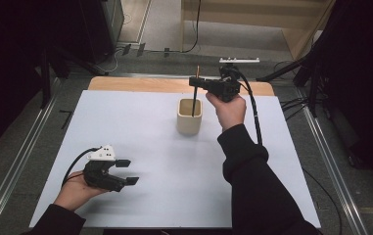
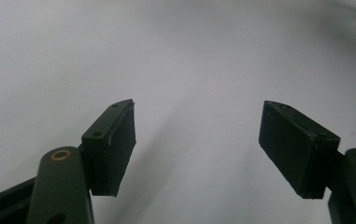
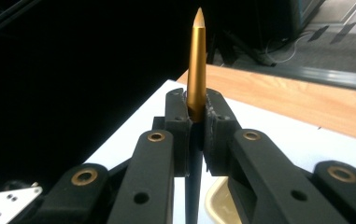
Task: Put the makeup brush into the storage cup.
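Pen held upright over the cup, near the table's far edge.

The right gripper (image 1: 197, 81) was clamped on a gold-tipped pen (image 1: 194, 98), its lower end inside the cream cup (image 1: 189, 120). The right gripper view showed the pen's pointed gold tip (image 3: 197, 60). Well nearer than the cup, the left gripper (image 1: 126, 171) rested on bare white tabletop (image 1: 164, 166), jaws wide apart.

Left gripper (image 1: 125, 172) rests low on the worktop (image 1: 150, 147), jaws apart; right gripper (image 1: 195, 81) raised, jaws clamped together.
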Demonstrator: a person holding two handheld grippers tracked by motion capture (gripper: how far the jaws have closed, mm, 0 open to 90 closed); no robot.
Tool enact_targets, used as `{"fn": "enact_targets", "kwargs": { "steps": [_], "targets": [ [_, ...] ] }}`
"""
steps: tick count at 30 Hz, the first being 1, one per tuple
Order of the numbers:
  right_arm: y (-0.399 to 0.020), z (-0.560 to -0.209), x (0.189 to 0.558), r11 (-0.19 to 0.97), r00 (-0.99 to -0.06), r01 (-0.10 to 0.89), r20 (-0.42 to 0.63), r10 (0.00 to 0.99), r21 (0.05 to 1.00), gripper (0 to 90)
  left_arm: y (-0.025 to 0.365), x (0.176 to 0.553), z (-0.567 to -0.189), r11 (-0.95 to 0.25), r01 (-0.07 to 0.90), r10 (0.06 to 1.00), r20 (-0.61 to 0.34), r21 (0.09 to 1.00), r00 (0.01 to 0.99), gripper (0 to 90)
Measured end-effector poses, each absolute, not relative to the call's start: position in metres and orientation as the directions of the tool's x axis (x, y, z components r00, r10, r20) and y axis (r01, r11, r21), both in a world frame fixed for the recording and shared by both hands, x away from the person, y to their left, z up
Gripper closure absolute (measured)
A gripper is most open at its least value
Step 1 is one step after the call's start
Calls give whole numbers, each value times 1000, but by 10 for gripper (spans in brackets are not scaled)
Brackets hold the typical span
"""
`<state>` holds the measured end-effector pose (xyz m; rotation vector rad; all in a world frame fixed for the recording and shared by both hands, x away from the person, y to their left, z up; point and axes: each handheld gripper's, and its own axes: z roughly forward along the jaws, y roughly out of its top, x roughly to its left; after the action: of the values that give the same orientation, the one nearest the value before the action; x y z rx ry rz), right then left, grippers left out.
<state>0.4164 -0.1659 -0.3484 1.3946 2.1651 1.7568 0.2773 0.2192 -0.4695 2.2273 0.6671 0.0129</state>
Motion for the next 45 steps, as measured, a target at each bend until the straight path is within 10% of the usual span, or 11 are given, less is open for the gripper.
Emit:
{"fn": "enact_targets", "kwargs": {
  "steps": [45],
  "targets": [
    [-141, -372, 431, -19, -540, 451, 290, 790, 892, 829, 218, 277, -470, -551, 451, 455, -200, 702, 868, 282]
  ]
}}
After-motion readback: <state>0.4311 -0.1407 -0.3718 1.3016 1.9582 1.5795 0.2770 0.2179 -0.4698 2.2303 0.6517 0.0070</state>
